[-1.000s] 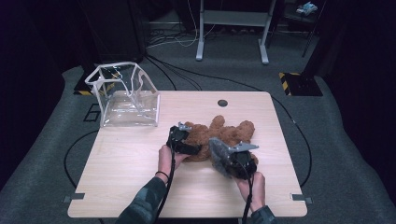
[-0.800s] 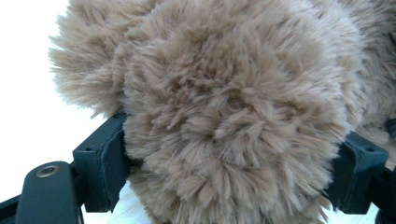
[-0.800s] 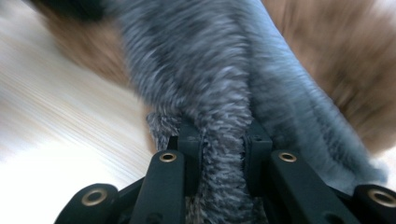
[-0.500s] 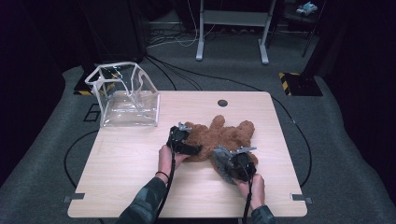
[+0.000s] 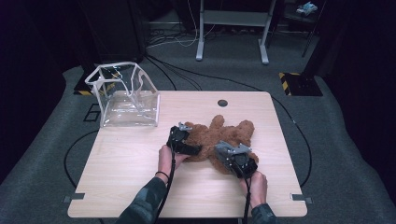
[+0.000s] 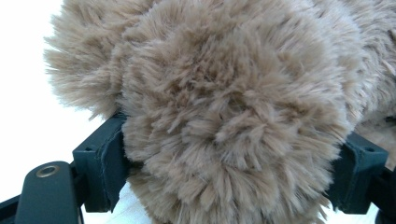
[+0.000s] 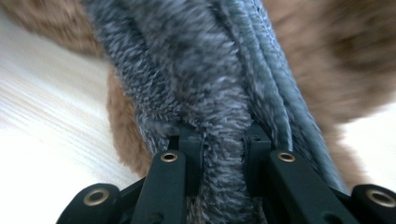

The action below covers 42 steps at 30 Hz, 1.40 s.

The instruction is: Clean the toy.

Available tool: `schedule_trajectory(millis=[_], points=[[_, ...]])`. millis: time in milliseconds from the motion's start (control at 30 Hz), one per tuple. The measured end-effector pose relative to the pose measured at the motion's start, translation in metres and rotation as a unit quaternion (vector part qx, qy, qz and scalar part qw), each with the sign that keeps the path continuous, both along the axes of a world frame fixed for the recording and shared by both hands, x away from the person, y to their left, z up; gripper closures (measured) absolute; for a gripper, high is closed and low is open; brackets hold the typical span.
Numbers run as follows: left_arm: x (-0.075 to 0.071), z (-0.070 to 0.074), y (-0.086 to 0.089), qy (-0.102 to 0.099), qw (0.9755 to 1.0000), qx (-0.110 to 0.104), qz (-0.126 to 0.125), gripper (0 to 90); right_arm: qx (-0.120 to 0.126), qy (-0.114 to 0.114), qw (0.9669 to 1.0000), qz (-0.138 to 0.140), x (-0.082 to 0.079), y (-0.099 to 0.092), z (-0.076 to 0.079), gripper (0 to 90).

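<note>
Right gripper sinks with grey hat onto teddy bear
Hat stays pinched; left gripper clamps a plush limb, so dressing nears.

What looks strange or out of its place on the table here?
Little stands out. The brown teddy bear lies flat on the table, its limb bulging wide between the left claw jaws. The right claw pinches grey fuzzy fabric. The clear bag stands upright.

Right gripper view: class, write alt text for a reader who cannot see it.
The right claw is shut on a fold of grey fuzzy fabric, with the brown plush toy lying behind it on the pale wooden table.
</note>
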<state>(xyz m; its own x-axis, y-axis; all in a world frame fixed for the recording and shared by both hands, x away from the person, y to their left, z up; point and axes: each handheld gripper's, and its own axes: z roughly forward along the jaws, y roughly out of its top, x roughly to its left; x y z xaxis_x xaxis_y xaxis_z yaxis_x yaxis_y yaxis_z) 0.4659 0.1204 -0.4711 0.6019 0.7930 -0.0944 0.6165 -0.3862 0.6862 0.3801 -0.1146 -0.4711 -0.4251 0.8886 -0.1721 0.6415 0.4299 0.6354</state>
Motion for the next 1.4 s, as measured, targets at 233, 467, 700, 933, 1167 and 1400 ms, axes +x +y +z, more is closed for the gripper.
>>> schedule_trajectory(millis=[233, 467, 700, 933, 1167, 1400], points=[[-0.001, -0.002, 0.000, -0.003, 1.0000, -0.002, 0.003, 16.0, 0.050, 0.045, 0.9977, 0.003, 0.003, 0.001, -0.017, 75.9], [-0.001, -0.002, 0.001, -0.003, 1.0000, -0.004, 0.003, 16.0, 0.086, 0.061, 0.9940, 0.027, 0.001, -0.004, -0.006, 75.6], [0.000, -0.002, -0.001, -0.002, 1.0000, -0.004, 0.003, 16.0, -0.006, -0.001, 1.0000, -0.004, 0.000, 0.001, -0.005, 75.8], [-0.001, -0.003, -0.001, -0.001, 1.0000, -0.005, 0.004, 16.0, 0.065, 0.044, 0.9969, -0.004, 0.005, 0.000, -0.022, 75.8], [-0.001, -0.004, -0.001, -0.002, 1.0000, -0.006, 0.007, 15.9, 0.183, 0.119, 0.9751, 0.041, 0.009, -0.006, -0.029, 75.5], [-0.001, -0.004, 0.000, -0.001, 0.9999, -0.008, 0.006, 15.8, 0.103, 0.012, 0.9944, 0.021, 0.003, 0.001, 0.004, 75.3]])
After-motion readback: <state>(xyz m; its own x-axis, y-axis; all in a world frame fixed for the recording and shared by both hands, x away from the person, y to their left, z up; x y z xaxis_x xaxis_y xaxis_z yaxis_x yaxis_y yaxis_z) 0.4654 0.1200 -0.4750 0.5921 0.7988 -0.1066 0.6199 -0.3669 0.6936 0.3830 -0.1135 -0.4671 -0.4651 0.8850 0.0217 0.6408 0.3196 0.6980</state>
